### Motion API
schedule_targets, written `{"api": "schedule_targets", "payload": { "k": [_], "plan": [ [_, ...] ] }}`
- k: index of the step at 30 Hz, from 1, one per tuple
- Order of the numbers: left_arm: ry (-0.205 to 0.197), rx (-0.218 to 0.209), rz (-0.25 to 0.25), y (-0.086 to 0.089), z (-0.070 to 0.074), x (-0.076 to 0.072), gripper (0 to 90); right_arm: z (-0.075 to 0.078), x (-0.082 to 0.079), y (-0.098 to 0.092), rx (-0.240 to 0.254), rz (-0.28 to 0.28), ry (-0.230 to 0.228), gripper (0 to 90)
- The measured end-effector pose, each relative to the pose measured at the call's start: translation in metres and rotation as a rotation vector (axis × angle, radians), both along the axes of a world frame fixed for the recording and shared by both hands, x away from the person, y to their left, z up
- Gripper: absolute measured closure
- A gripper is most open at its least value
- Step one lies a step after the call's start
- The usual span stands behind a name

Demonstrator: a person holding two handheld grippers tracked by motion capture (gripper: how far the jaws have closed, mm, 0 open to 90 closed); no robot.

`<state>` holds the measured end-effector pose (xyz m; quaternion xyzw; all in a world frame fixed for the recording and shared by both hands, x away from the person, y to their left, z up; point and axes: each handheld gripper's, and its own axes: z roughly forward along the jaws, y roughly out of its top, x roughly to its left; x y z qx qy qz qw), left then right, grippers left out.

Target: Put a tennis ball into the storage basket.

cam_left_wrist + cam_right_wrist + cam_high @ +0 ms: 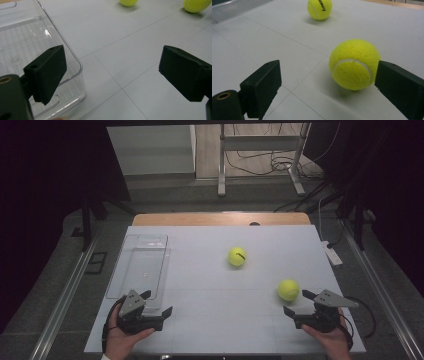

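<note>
Near tennis ball (288, 289): round, fuzzy yellow-green felt with a white curved seam, sat on the tabletop (215, 320) toward the right front, just ahead of the right gripper (299, 302). In the right gripper view this ball (354, 64) lay a little beyond the jaw tips, close beside the right-hand jaw; whether felt and jaw touched could not be told. The ball rested on the surface with a soft shadow under it.

Right gripper: matte black, blocky jaws, spread wide, wider than the ball. Nothing was clamped between them. A person's hand (330, 340) held it from the bottom edge of the high view.

Far tennis ball (237, 256): same felt and colour, with black printed lettering, lay near the middle of the tabletop, well apart from the first. It appeared in the right gripper view (319, 9) near the top edge.

Left gripper (159, 302): same black jaws, also spread wide, holding nothing; in the left gripper view (112, 75) bare tabletop lay between them. Its left-hand jaw hung over the near corner of the clear container.

Clear container (123, 270): long, rectangular, transparent hard plastic with rounded corners and a ribbed floor, stood empty at the left side of the tabletop.

Tabletop: smooth, pale grey-white sheet, marked by thin grid lines, with a wooden edge showing at the far side.
</note>
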<state>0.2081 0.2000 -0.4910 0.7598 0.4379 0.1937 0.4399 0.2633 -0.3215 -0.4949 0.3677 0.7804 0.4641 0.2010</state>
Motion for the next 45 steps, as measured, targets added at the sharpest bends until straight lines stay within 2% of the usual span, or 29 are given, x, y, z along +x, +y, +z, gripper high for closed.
{"api": "schedule_targets", "payload": {
  "k": [21, 45],
  "plan": [
    [0.000, 0.006, -0.010, -0.0032, -0.0013, -0.0023, 8.5, -0.0002, 0.0007, 0.0029, -0.007, 0.006, 0.000, 7.6],
    [-0.010, -0.003, -0.018, -0.0073, 0.0077, -0.0031, 8.5, -0.0007, 0.0020, 0.0068, -0.010, 0.017, 0.004, 7.6]
  ]
}}
